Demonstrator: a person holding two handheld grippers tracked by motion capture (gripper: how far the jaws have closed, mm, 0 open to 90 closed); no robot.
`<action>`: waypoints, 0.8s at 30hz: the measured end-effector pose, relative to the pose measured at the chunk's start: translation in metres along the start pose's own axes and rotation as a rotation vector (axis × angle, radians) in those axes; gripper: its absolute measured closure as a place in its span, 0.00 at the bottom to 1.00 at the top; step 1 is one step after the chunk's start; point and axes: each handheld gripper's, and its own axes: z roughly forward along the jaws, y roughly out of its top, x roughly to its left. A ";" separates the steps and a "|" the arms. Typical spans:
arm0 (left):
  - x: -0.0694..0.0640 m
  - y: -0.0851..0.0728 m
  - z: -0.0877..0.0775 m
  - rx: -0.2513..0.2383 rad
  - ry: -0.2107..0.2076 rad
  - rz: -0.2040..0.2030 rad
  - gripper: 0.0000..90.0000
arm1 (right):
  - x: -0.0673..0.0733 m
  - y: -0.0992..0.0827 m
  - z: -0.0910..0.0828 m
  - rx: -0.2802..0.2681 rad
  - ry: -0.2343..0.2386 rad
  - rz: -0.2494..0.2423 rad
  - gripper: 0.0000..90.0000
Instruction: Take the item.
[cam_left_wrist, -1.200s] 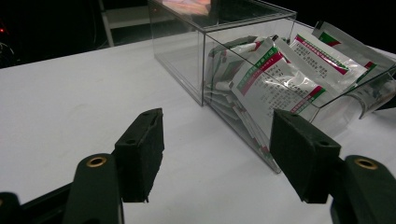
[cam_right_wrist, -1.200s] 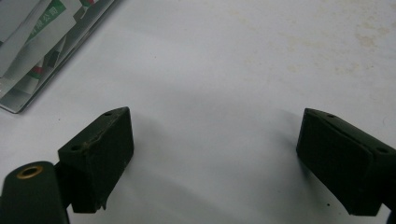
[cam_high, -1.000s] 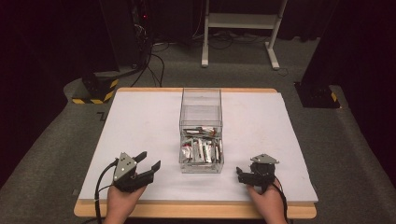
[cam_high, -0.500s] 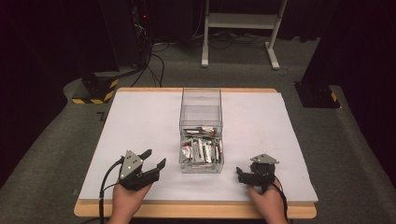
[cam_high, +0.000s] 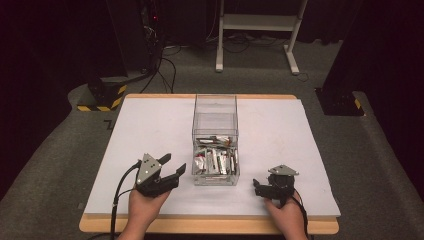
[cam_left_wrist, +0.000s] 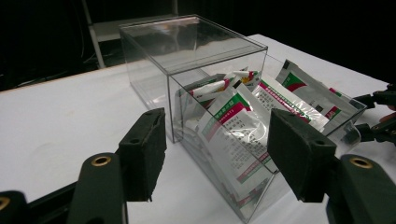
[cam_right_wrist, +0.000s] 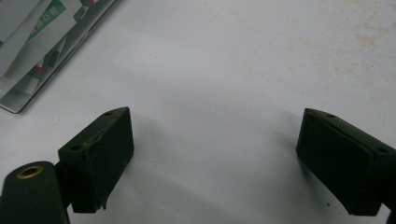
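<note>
A clear plastic box (cam_high: 215, 116) stands mid-table, and its low open front part holds several red, green and white sachets (cam_high: 215, 160). My left gripper (cam_high: 173, 163) is open just left of that front part, jaws pointing at it with nothing between them. In the left gripper view the box (cam_left_wrist: 196, 51) and the sachets (cam_left_wrist: 233, 116) sit just beyond the left gripper (cam_left_wrist: 219, 158). My right gripper (cam_high: 256, 188) is open near the front edge, right of the box, pointing left. Its view has the right gripper (cam_right_wrist: 215, 158) low over bare table with a box corner (cam_right_wrist: 70, 42) at the top left.
The white table top (cam_high: 280, 130) has a wooden rim (cam_high: 210, 225) at the front. Beyond the table are a white metal stand (cam_high: 260, 30), floor cables (cam_high: 160, 65) and a yellow-black striped base (cam_high: 102, 97). The other gripper (cam_left_wrist: 376, 116) shows past the box.
My left gripper has moved to the right, closer to the box's front part, still open. The right gripper has stayed where it was.
</note>
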 end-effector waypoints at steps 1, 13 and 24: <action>-0.001 0.000 0.002 0.000 -0.002 -0.004 0.42 | 0.000 0.000 0.000 0.000 0.000 0.000 0.12; -0.011 -0.003 0.022 0.060 -0.014 0.012 0.44 | 0.000 0.000 0.000 0.000 0.000 0.000 0.12; -0.016 -0.004 0.043 0.096 -0.007 0.025 0.46 | 0.000 0.000 0.000 0.000 0.001 0.000 0.12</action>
